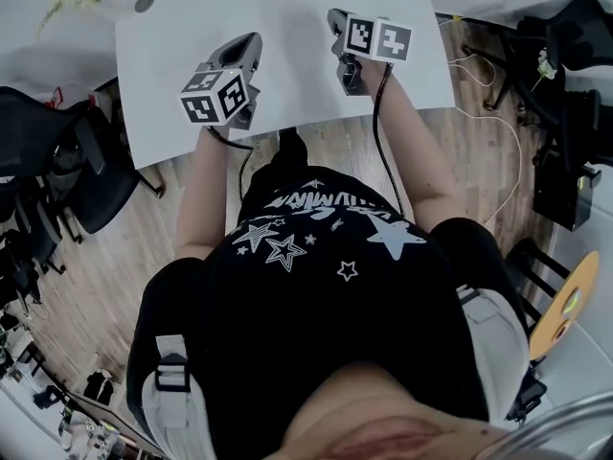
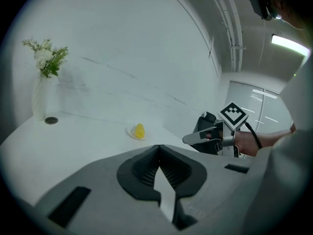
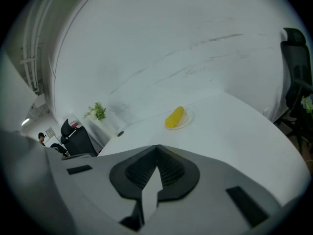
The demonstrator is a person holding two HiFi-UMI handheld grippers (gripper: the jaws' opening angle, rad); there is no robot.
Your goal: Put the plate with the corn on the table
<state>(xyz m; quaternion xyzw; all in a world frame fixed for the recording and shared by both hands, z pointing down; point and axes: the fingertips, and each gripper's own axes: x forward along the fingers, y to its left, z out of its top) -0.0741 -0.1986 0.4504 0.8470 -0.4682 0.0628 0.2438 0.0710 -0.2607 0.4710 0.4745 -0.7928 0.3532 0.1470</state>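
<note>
**Down on the table, with nothing in either pair of jaws**

Holds the left gripper (image 1: 247, 46) and the right gripper (image 1: 337, 19) side by side above the near part of the white table (image 1: 287, 94), both aimed toward its far side. Shows each pair of jaws pressed together at the tips, with nothing between them in either gripper view.

Finds the plate (image 3: 187, 120) flat on the tabletop toward the far side, well apart from both grippers, with the corn (image 3: 175, 117) lying on it. Reads as a plate already set down, which would explain the empty, closed jaws held back near the body: no load to carry, so no reason to stand wide. Could equally be a start not yet made; cannot tell from this moment alone.

Places a vase of flowers (image 2: 41, 82) and a small dark disc (image 2: 51, 120) off at the table's left far corner, well clear of the plate, so nothing crowds it. Looks far enough in from the table's edges to be safe from a stray knock.
</note>
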